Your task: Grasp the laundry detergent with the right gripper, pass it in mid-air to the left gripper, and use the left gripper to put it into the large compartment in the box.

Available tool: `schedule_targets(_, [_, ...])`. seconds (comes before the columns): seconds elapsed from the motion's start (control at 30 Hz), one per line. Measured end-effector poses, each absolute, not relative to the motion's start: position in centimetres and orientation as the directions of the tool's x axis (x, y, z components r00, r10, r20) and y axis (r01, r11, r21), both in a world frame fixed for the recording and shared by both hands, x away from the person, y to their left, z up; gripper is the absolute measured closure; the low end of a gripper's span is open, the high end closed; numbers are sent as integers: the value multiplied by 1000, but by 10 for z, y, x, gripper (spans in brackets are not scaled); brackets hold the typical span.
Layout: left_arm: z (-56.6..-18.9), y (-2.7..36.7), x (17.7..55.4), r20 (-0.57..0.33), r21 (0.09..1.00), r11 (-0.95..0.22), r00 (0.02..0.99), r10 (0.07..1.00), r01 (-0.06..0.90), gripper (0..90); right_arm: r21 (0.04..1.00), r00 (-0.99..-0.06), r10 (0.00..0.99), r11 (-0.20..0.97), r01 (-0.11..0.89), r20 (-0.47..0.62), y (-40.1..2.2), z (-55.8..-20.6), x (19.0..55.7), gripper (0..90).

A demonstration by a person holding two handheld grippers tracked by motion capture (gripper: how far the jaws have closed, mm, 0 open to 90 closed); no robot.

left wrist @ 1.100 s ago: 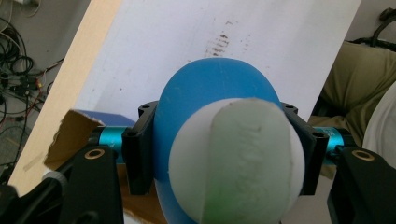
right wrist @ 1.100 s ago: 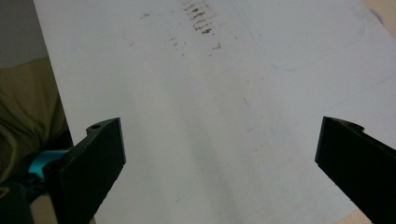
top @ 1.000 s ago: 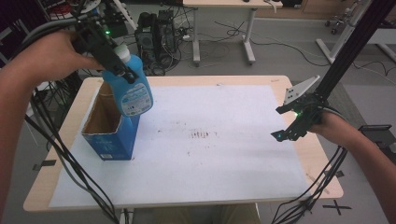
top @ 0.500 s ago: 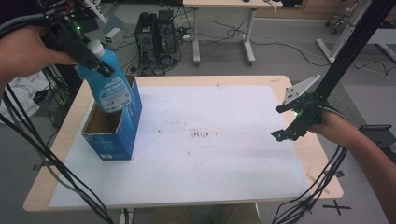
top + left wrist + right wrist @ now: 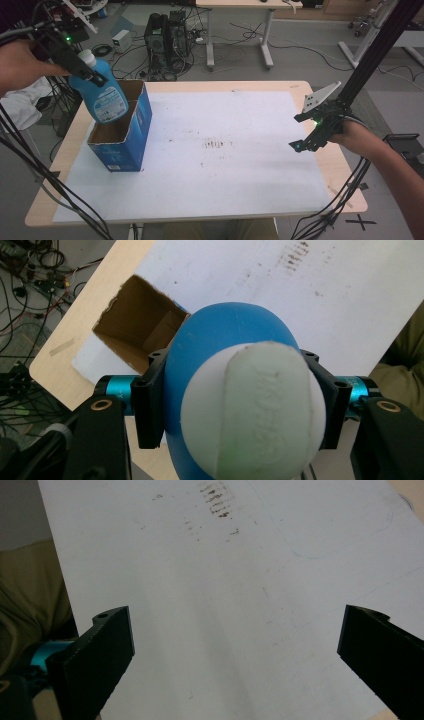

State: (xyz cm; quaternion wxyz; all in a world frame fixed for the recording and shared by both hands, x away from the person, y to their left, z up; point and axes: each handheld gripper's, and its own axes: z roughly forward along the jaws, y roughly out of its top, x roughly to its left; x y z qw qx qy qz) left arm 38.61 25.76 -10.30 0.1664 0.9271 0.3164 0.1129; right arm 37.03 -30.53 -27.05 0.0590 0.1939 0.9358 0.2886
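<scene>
A blue bottle (image 5: 103, 95) with a white cap (image 5: 87, 57) hangs tilted over the far end of an open blue cardboard box (image 5: 125, 145) at the table's left. My left gripper (image 5: 82, 67) is shut on the bottle just under the cap. In the left gripper view the cap (image 5: 252, 407) and blue body (image 5: 227, 335) sit between the black jaws, with the box's brown inside (image 5: 140, 332) below. My right gripper (image 5: 312, 140) hovers open over the table's right side; its view has white sheet (image 5: 235, 600) between wide-apart jaws.
A white sheet (image 5: 240, 170) with dark smudges (image 5: 217, 145) covers most of the wooden table (image 5: 350, 195). Cables trail off both front corners. Beyond the far edge stand computer towers (image 5: 167, 32), a desk and floor cables. A black frame post (image 5: 372, 52) rises at right.
My left gripper has carried the bottle up and to the left, from leaning at the box's right side to hanging above its far end. The right gripper has stayed put.
</scene>
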Motion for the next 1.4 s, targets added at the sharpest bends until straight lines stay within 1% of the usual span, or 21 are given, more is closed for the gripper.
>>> schedule_targets(0.17, [-116, 264, 390, 85, 384, -730, 766, 637, 565, 380, 559, -921, 389, 764, 323, 0, -303, -271, 372, 7])
schedule_targets(0.5, [-148, 270, 400, 66, 380, -731, 772, 633, 567, 380, 554, -923, 386, 766, 326, 9, -299, -273, 373, 7])
schedule_targets(0.57, [-156, 270, 402, 63, 382, -728, 770, 635, 569, 380, 568, -925, 380, 760, 316, 6, -299, -274, 374, 7])
schedule_targets(0.8, [-187, 270, 407, 58, 365, -741, 780, 623, 564, 380, 567, -923, 386, 759, 321, 6, -299, -276, 373, 7])
schedule_targets(0.83, [-190, 270, 407, 51, 373, -730, 773, 632, 573, 380, 563, -921, 390, 758, 329, 13, -299, -276, 373, 7])
schedule_targets(0.87, [-194, 270, 408, 55, 359, -743, 782, 621, 565, 380, 569, -924, 383, 757, 321, 12, -299, -277, 373, 7])
schedule_targets(0.93, [-198, 270, 408, 49, 358, -741, 781, 623, 569, 380, 562, -922, 386, 760, 327, 14, -299, -277, 373, 7])
schedule_targets(0.97, [-206, 271, 409, 41, 355, -739, 780, 624, 572, 380, 559, -921, 389, 760, 332, 18, -298, -278, 373, 7])
schedule_targets(1.2, [-230, 269, 410, 48, 352, -738, 777, 628, 575, 380, 564, -927, 374, 762, 318, 19, -294, -282, 374, 7])
schedule_targets(1.3, [-239, 269, 412, 42, 351, -734, 773, 633, 582, 380, 559, -922, 386, 759, 333, 24, -294, -282, 372, 7])
schedule_targets(1.4, [-250, 268, 413, 37, 351, -730, 770, 637, 587, 380, 564, -927, 374, 761, 319, 20, -294, -284, 373, 7])
